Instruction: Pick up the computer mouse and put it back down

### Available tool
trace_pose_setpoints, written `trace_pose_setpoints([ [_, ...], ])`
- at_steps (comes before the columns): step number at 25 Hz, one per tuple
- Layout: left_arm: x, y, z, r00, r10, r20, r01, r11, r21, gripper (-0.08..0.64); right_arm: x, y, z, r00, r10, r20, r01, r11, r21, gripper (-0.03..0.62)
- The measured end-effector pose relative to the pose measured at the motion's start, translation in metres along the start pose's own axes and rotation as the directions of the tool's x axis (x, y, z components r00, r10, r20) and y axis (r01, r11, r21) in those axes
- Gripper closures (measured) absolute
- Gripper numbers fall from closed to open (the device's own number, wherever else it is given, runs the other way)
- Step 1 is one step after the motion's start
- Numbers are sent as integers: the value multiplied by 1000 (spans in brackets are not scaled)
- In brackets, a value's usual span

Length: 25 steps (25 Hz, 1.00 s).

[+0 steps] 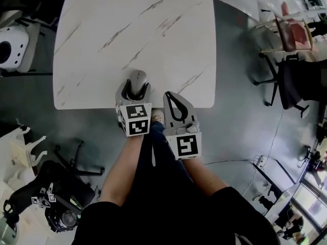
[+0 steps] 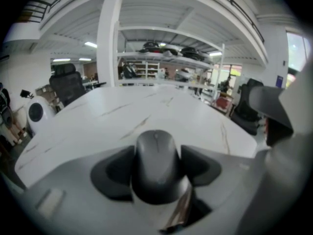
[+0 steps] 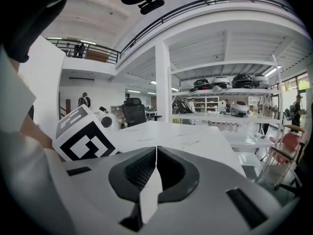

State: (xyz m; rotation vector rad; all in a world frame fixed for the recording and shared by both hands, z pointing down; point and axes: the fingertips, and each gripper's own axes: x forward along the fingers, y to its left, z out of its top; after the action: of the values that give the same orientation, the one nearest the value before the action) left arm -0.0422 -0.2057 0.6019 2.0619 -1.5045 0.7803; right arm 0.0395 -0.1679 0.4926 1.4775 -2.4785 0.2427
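— Reaching in over the near edge of the counter [image 1: 102, 24], the left hand-held gripper [image 1: 134, 91] has the computer mouse [image 2: 155, 158] between its jaws. See how it slopes downward? I reckon that's so the jaws meet the low sides of the mouse instead of skating over its back.

— Is it actually gripping?

— Looks so to me. The dark pads [image 2: 112, 170] lie against both flanks with no gap showing, at a fairly wide spread because the mouse is broad. The mouse itself sits close to the counter's near edge, nose pointing toward the far side. It appears to rest on the counter, so I'd say the lift hasn't begun.

— And the other one?

— The right hand-held gripper [image 3: 156, 151] has its jaws pressed together with nothing in them. It hangs just off the counter's near edge, beside the left one, pointing only slightly downward. My guess is it's parked there to keep out of the way, since one gripper is enough for a mouse.

— How are the arms set?

— The left forearm [image 1: 125, 167] runs straight toward the counter, marker cube [image 1: 135, 119] facing up, wrist in line with the mouse.
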Motion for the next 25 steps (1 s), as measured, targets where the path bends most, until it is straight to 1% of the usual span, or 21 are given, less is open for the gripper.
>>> trace_pose_setpoints([
  [3,-11,-1,13,999,-9,49,8,1000,7,259,-2,-4,3,1000,-19,-3,19,1000,-8,572],
  [6,-30,1,34,994,-10,112,7,1000,23,259,-5,-8,11,999,-42,2,42,999,-15,572],
  [12,-75,1,79,972,-15,235,7,999,37,259,-13,-13,48,994,-81,68,83,996,-30,572],
  [17,-111,1,109,944,-25,328,9,999,48,259,-23,-15,77,989,-102,109,108,993,-51,572],
  [21,-140,2,133,912,-26,410,4,998,56,259,-32,-17,99,981,-116,155,125,991,-47,572],
  [25,-169,2,147,884,-27,466,-6,997,71,259,-41,-13,118,976,-118,181,128,991,-48,572],
])
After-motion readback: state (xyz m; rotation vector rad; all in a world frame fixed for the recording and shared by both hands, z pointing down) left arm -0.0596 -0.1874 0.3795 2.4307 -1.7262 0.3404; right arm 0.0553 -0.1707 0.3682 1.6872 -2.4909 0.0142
